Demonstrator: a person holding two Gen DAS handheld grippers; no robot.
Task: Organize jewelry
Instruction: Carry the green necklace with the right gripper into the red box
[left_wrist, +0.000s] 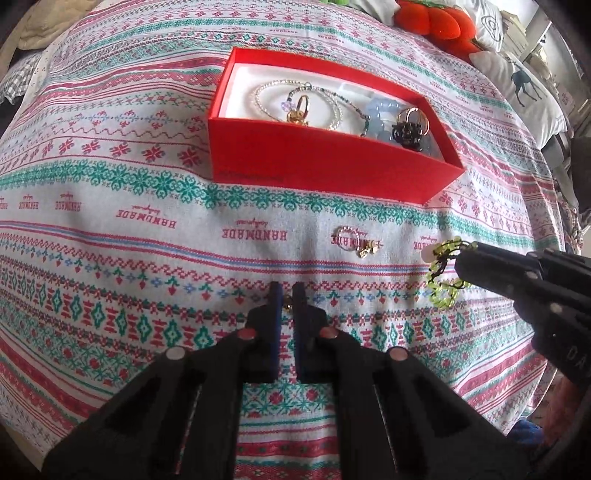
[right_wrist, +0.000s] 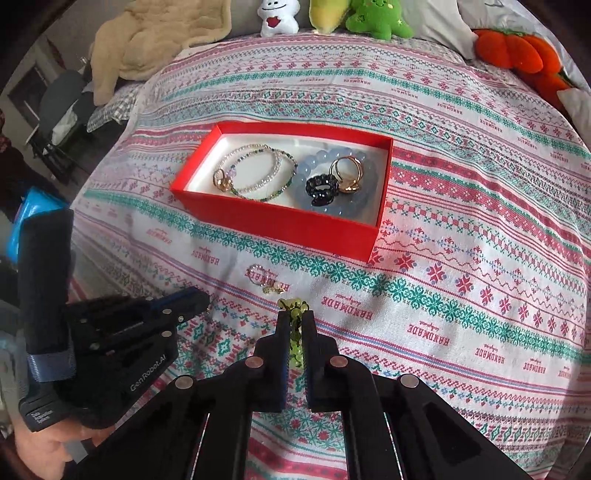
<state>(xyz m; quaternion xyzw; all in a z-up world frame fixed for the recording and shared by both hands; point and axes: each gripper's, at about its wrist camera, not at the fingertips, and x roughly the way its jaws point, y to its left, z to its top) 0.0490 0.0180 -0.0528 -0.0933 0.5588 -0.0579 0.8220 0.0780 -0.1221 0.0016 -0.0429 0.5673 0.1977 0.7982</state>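
A red box (left_wrist: 295, 173) (right_wrist: 280, 225) sits on the patterned cloth and holds bead bracelets (left_wrist: 295, 101) (right_wrist: 255, 170), a pale blue bead bracelet (right_wrist: 332, 155), a black ring (right_wrist: 320, 188) and gold rings (right_wrist: 349, 173). My left gripper (left_wrist: 287, 295) (right_wrist: 205, 297) is shut on a small gold piece (left_wrist: 287, 306), low over the cloth. My right gripper (right_wrist: 295, 317) (left_wrist: 461, 262) is shut on a green bead bracelet (left_wrist: 441, 277) (right_wrist: 294, 306). A small silver ring with gold charms (left_wrist: 352, 240) (right_wrist: 264, 280) lies on the cloth between box and grippers.
Plush toys (right_wrist: 373, 18), an orange plush (right_wrist: 517, 51) (left_wrist: 432, 18) and a beige blanket (right_wrist: 147, 40) lie along the far edge of the bed. White pillows (left_wrist: 517, 81) are at the right. The cloth (right_wrist: 461, 295) covers the bed.
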